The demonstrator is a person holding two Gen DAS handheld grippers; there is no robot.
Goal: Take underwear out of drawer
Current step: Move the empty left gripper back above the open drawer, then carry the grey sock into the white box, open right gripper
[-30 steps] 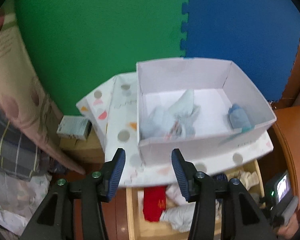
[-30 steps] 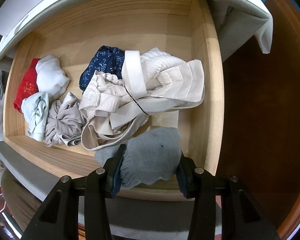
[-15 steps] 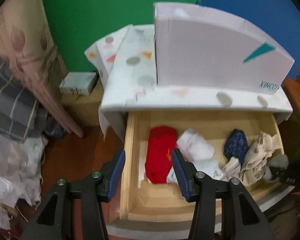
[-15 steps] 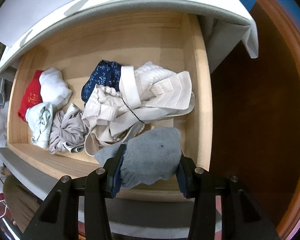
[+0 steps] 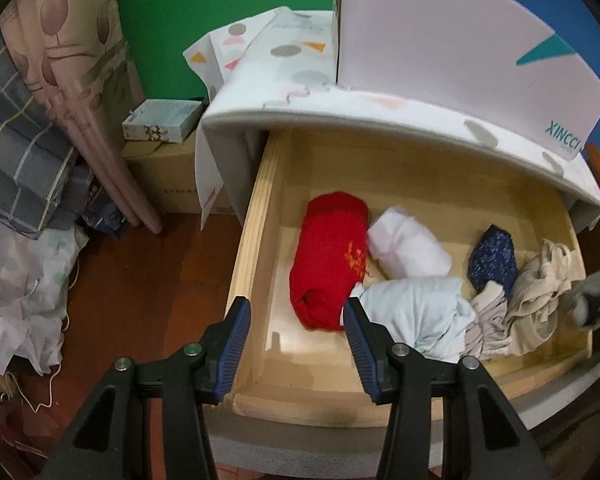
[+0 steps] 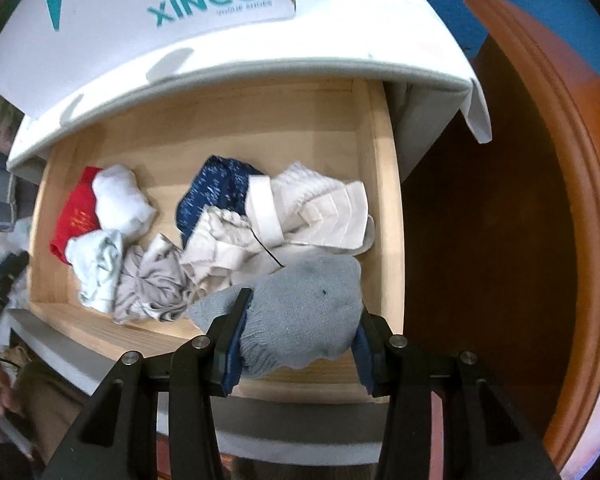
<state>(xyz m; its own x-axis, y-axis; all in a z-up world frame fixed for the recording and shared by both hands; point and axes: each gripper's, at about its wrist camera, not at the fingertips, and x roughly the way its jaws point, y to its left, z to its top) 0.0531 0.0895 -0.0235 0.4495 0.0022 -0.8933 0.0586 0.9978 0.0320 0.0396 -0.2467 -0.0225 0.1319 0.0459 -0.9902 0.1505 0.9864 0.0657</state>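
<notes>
A grey garment [image 6: 308, 312] is gripped by the right gripper [image 6: 300, 352] jaws above the drawer [image 6: 384, 200], hiding its near right corner. The left gripper [image 5: 296, 344] jaws are held open, empty, near a red garment [image 5: 328, 264].

Left claw [image 5: 296, 344], a second ago level with the open top of the white box [image 5: 440, 48], now sits lower and tilted down over the drawer [image 5: 256, 216], empty above the red garment [image 5: 328, 268] at the drawer's left end. Right claw [image 6: 296, 344], with the grey sock [image 6: 300, 312] clamped, is slightly higher over the drawer's front right corner; the clothes below appear smaller.
</notes>
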